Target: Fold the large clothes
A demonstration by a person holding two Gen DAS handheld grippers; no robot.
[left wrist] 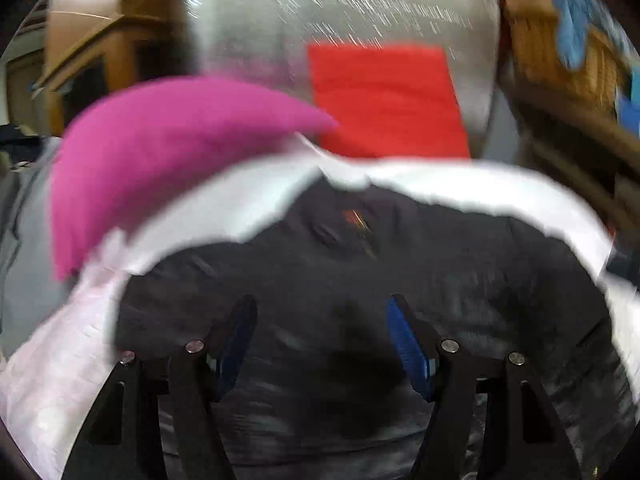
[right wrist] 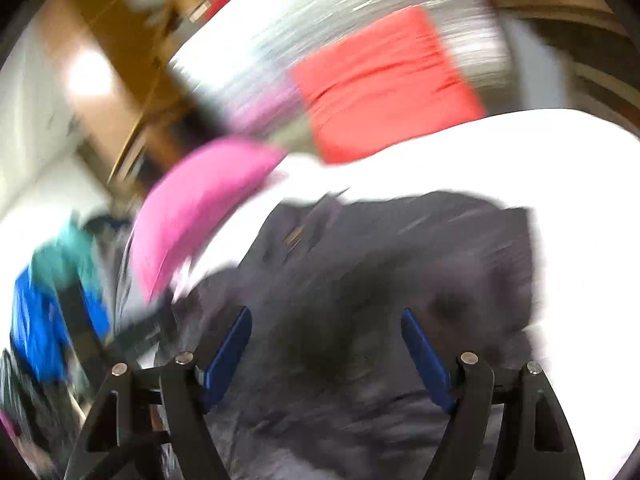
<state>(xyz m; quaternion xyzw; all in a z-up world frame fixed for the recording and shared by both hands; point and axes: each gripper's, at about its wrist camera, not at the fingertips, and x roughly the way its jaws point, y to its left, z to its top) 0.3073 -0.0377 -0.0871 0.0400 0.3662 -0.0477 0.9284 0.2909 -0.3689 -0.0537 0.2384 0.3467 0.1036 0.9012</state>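
A dark grey garment [left wrist: 360, 280] lies crumpled on a white sheet [left wrist: 248, 196]; a small coloured label shows near its far edge. My left gripper [left wrist: 320, 300] hovers over it, jaws open, blue pads [left wrist: 404, 340] apart with nothing pinched. In the right wrist view the same dark garment [right wrist: 380, 272] spreads under my right gripper [right wrist: 326, 313], which is also open with no cloth between its fingers. Both views are blurred.
A pink garment [left wrist: 160, 152] lies left of the dark one and a folded red garment [left wrist: 384, 100] beyond it on a silvery surface [left wrist: 320, 8]. A wicker basket [left wrist: 560, 56] with blue cloth stands at the far right. Blue and teal clothes [right wrist: 40, 312] are heaped at the left.
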